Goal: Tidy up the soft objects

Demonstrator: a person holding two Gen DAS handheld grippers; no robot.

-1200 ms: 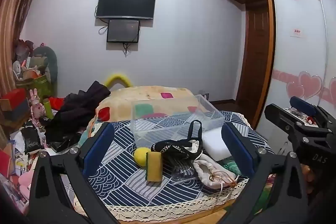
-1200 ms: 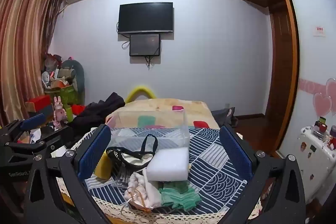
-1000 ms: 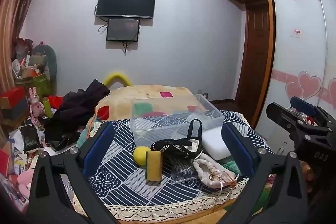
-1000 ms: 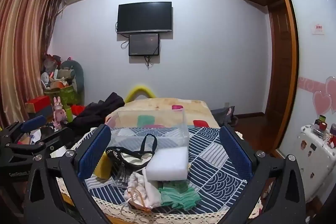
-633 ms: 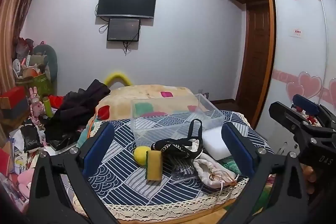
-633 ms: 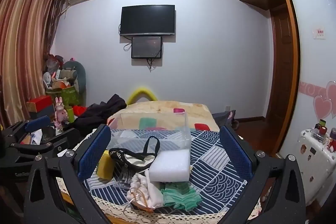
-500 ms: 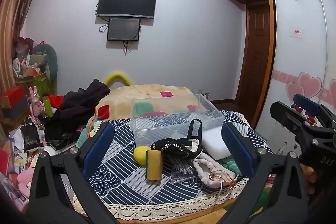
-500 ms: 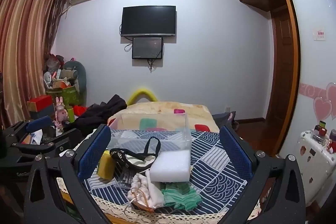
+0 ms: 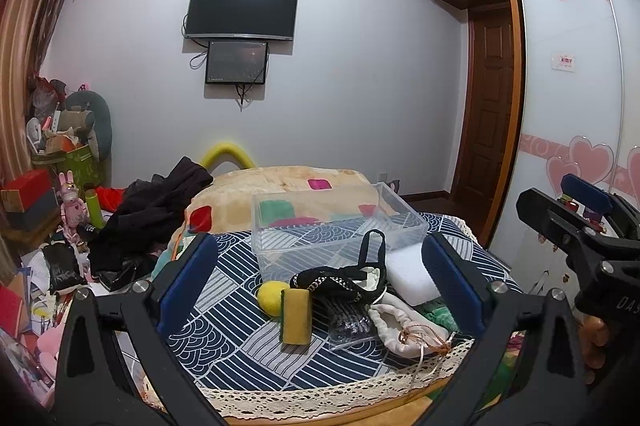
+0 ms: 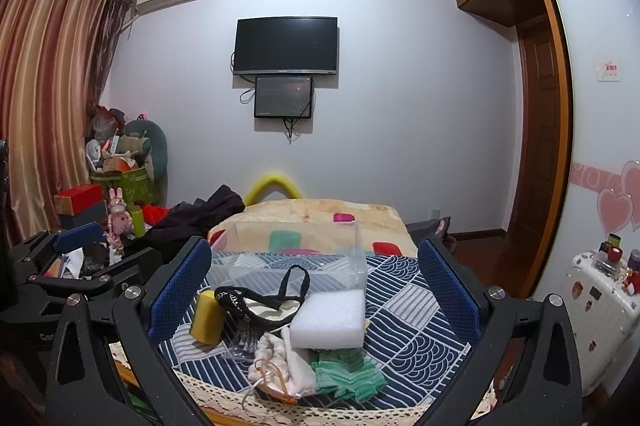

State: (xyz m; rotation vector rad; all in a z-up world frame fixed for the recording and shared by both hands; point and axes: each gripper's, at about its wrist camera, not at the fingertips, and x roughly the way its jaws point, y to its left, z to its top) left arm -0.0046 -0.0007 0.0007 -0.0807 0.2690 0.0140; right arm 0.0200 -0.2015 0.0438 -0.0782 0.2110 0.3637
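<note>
A round table with a blue-and-white patterned cloth [image 9: 224, 358] holds a clear plastic box [image 9: 336, 230]. In front of the box lie a yellow ball [image 9: 270, 297], a yellow-green sponge [image 9: 297, 322], a black woven pouch [image 9: 340, 280], a white foam block [image 9: 412, 276], a white drawstring bag [image 9: 396, 326] and a green cloth [image 10: 348, 372]. My left gripper [image 9: 320, 286] is open and empty, held back from the table. My right gripper [image 10: 316, 294] is open and empty too. The foam block [image 10: 330, 318] and sponge [image 10: 207, 318] also show in the right wrist view.
A bed with a patterned blanket [image 9: 288, 186] and dark clothes [image 9: 152, 210] lies behind the table. Clutter and boxes [image 9: 36, 226] fill the left floor. A white cabinet [image 10: 600, 302] stands at right. The right gripper's body [image 9: 580, 226] shows at the right in the left wrist view.
Both views have tilted slightly upward and shifted a little. Nothing on the table has moved and both grippers stay open.
</note>
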